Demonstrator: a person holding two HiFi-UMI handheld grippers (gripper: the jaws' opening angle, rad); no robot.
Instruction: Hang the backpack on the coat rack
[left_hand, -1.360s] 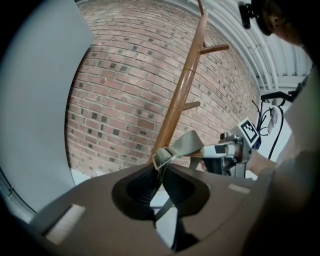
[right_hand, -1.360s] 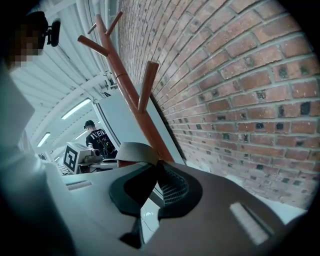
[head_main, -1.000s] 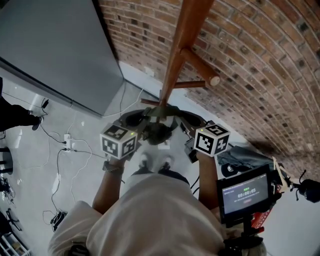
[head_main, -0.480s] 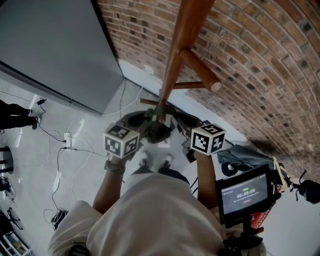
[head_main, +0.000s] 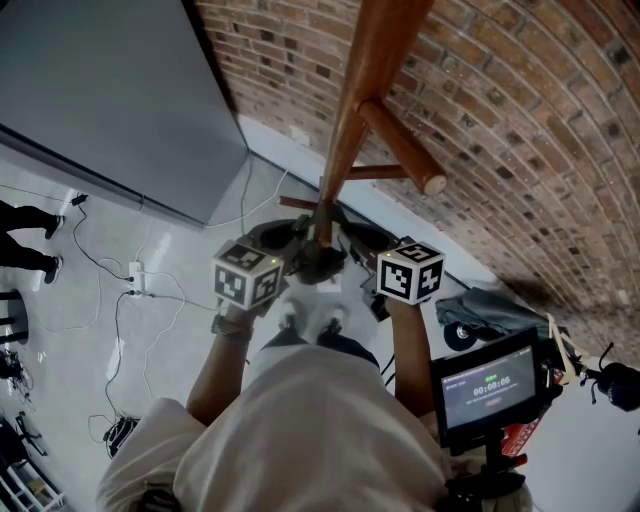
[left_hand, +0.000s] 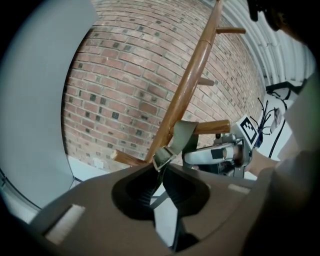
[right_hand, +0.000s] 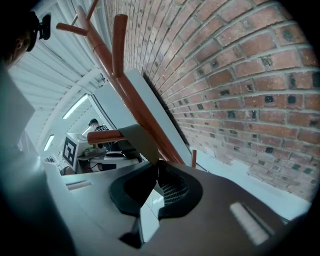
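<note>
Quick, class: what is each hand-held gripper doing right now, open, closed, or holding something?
Left hand-held gripper: closed on the strap.
Right hand-held gripper: closed on the strap.

The left gripper (left_hand: 160, 172) and right gripper (right_hand: 156, 172) have drawn closer together, lowering the backpack strap (left_hand: 183, 134) slightly.

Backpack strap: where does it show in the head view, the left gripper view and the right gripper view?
Head view: the backpack strap is small, at centre, against the coat rack pole.
Left gripper view: just right of centre, rising from the left gripper and looped over a peg.
Right gripper view: left of centre, draped over that peg and running down into the right gripper.
Shared landmark: the coat rack pole, against the brick wall in all three.
</note>
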